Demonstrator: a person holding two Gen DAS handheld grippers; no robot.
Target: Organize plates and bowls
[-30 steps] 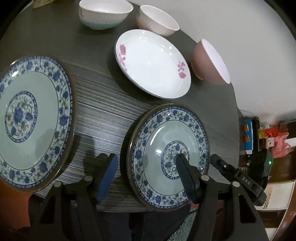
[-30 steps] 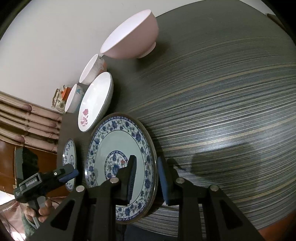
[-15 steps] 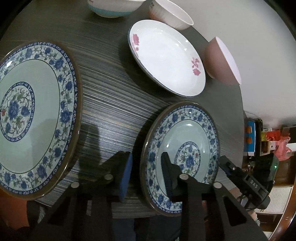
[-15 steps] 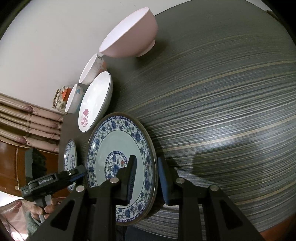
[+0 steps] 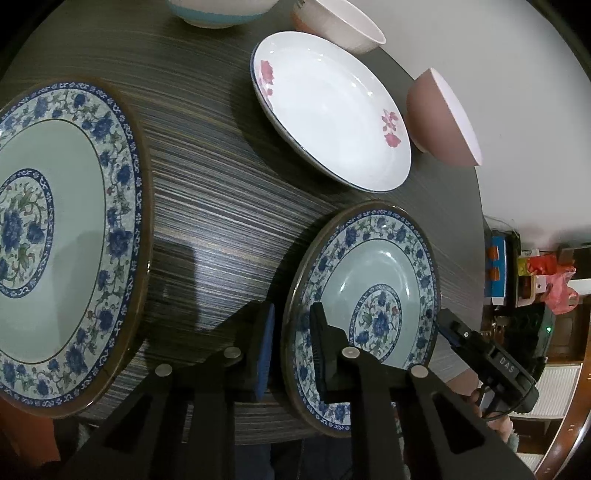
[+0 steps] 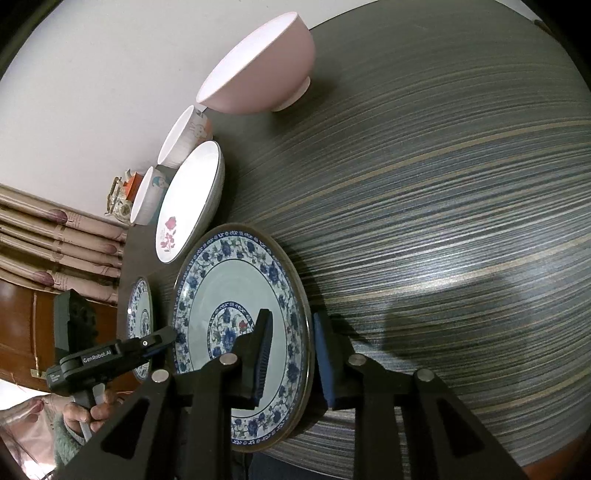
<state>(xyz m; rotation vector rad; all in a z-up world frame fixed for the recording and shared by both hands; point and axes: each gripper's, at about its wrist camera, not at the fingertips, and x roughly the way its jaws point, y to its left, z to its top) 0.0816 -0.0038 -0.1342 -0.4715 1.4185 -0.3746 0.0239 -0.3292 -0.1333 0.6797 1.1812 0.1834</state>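
Straddling the rim of the small blue-patterned plate (image 5: 373, 295) from opposite sides, both grippers sit low in their frames. The left gripper (image 5: 290, 347) has just been closing its fingers, and they now stand narrow with the plate's near-left rim between them; whether the pads actually press on it cannot be told. The right gripper (image 6: 291, 354) has one finger over the plate's well and one outside its right edge, also narrow, contact unclear. This plate lies at the near edge of the striped worktop (image 6: 443, 184), at lower centre in both views. A larger blue-patterned plate (image 5: 62, 236) fills the left of the left wrist view. The white plate with pink flowers (image 5: 332, 122) lies above centre, the pink bowl (image 5: 439, 118) at its right, two more bowls (image 5: 332, 26) along the top.
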